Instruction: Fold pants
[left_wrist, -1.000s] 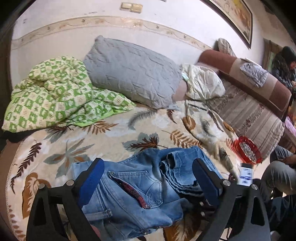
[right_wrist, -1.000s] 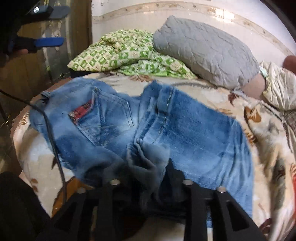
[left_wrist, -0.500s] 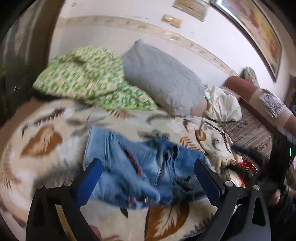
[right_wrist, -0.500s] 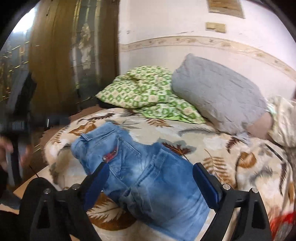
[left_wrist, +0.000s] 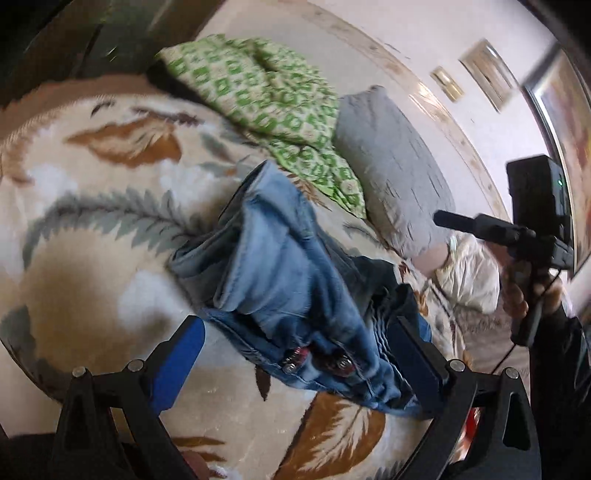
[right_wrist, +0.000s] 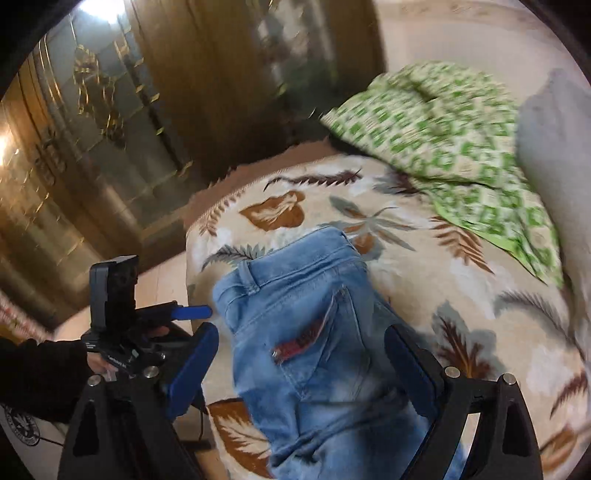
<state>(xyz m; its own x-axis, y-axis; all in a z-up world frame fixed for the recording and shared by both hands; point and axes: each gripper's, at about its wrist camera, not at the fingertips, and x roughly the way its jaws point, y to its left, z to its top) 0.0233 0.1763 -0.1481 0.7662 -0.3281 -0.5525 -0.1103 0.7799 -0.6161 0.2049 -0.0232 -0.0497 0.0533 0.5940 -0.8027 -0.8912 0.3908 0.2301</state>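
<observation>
Denim jeans (left_wrist: 291, 295) are seen bunched and only partly folded on the blanket (left_wrist: 92, 258); both grippers (left_wrist: 295, 365) (right_wrist: 299, 362) are held wide apart, empty, so tidying folds are judged left

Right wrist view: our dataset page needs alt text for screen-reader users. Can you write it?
Light blue jeans lie on a leaf-print blanket on a bed, framed by the open right gripper, which holds nothing. The left gripper hangs beside the bed at left; a green checked quilt lies behind.
</observation>
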